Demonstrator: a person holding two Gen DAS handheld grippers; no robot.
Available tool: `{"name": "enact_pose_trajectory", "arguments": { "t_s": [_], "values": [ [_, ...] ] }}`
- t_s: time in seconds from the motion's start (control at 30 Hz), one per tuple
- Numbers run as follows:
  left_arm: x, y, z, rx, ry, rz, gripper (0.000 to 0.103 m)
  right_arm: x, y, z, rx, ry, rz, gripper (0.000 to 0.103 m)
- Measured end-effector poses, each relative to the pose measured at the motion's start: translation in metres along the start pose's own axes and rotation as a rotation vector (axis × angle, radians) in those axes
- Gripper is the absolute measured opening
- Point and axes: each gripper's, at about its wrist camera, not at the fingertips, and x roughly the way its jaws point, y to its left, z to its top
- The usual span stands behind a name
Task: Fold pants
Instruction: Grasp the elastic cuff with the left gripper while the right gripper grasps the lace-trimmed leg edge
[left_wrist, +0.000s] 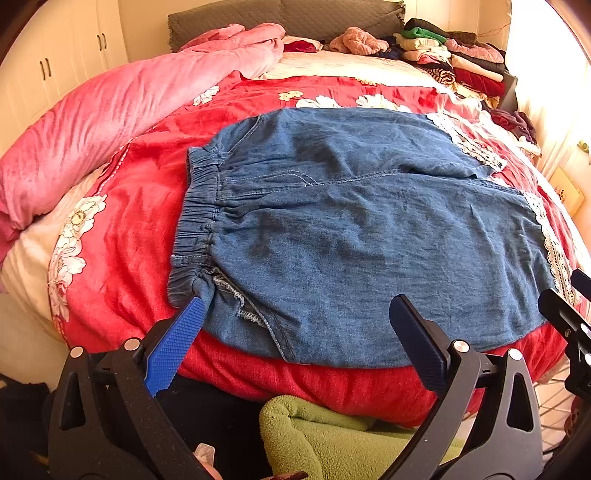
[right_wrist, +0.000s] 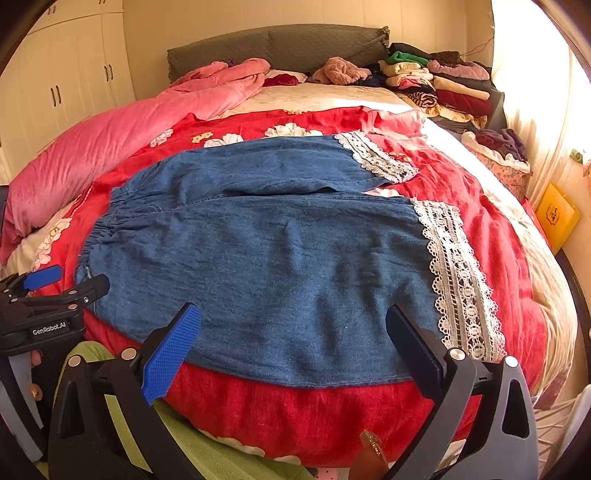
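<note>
Blue denim pants (left_wrist: 351, 229) with white lace cuffs lie flat on the red flowered blanket (left_wrist: 140, 206), waistband to the left, both legs side by side pointing right. My left gripper (left_wrist: 299, 306) is open and empty, hovering over the near edge by the waistband corner. My right gripper (right_wrist: 295, 314) is open and empty over the near leg (right_wrist: 280, 266), just left of its lace cuff (right_wrist: 461, 280). The left gripper (right_wrist: 66, 280) also shows at the left edge of the right wrist view.
A pink quilt (left_wrist: 122, 110) is bunched along the bed's left side. A pile of folded clothes (left_wrist: 454, 55) sits at the far right by the grey headboard (left_wrist: 280, 18). A green towel (left_wrist: 314, 435) lies below the near bed edge. White wardrobes (right_wrist: 66, 85) stand at left.
</note>
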Motion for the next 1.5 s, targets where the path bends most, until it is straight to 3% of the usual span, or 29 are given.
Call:
{"name": "enact_pose_trajectory", "arguments": {
  "t_s": [0.43, 0.8, 1.1, 1.27, 1.5],
  "values": [
    [0.006, 0.006, 0.035, 0.024, -0.022, -0.017, 0.094, 0.015, -0.010, 0.043, -0.013, -0.027, 0.013, 0.099],
    [0.026, 0.045, 0.084, -0.010, -0.042, 0.008, 0.094, 0.058, 0.006, 0.092, -0.111, -0.040, 0.088, 0.099],
    [0.072, 0.101, 0.122, -0.070, -0.001, 0.072, 0.094, 0.123, 0.044, 0.153, -0.279, 0.020, 0.175, 0.099],
    [0.100, 0.124, 0.140, -0.075, 0.028, 0.088, 0.094, 0.174, 0.059, 0.186, -0.354, 0.059, 0.144, 0.099],
    [0.137, 0.145, 0.155, -0.093, 0.066, 0.033, 0.094, 0.234, 0.084, 0.229, -0.414, 0.107, 0.174, 0.099]
  ]
}}
